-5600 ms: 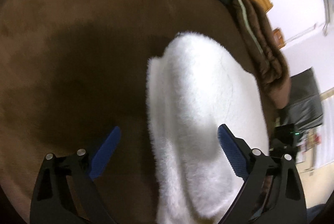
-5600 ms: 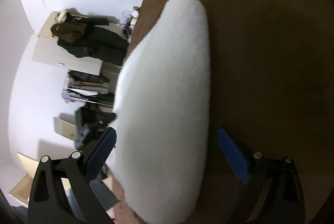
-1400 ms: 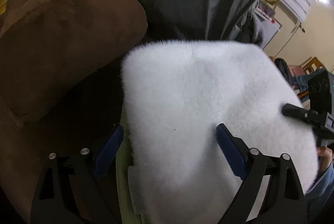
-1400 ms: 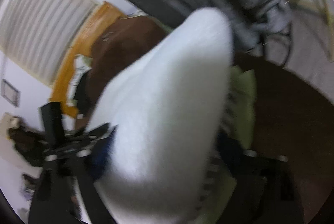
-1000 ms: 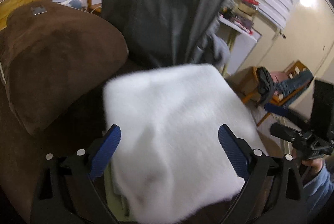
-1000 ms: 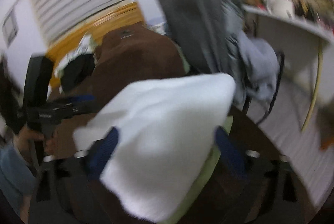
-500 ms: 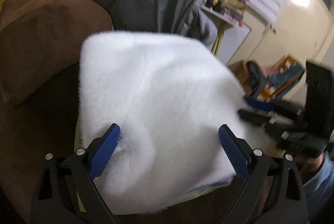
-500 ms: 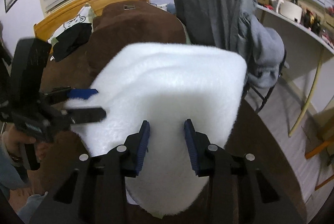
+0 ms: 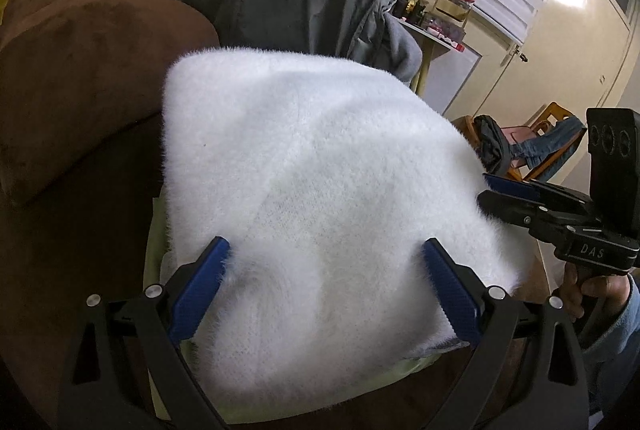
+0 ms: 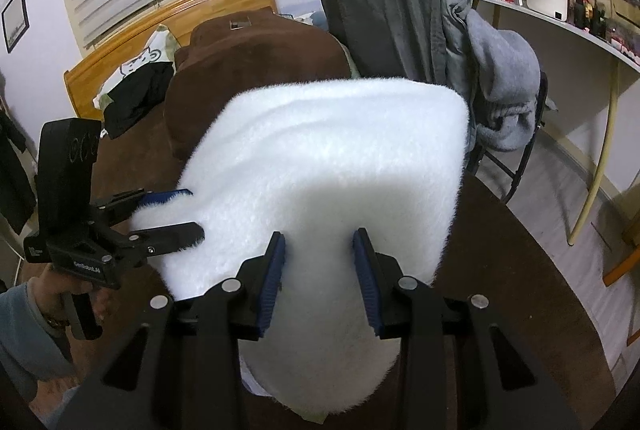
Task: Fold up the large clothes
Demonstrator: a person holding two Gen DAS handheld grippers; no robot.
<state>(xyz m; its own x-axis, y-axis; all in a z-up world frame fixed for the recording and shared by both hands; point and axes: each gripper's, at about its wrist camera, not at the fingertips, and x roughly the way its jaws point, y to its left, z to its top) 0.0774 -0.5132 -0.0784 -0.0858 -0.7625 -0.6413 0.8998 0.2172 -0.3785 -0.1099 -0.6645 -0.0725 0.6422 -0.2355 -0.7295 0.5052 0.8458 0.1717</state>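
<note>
Right claw (image 10: 319,270) closed onto white fleece (image 10: 320,157); fingertips buried.

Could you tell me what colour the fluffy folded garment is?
White; the fluffy garment shows best in the left wrist view.

white fluffy garment (image 10: 328,165) covering bed beneath, desk (image 10: 560,25) items too small
</note>
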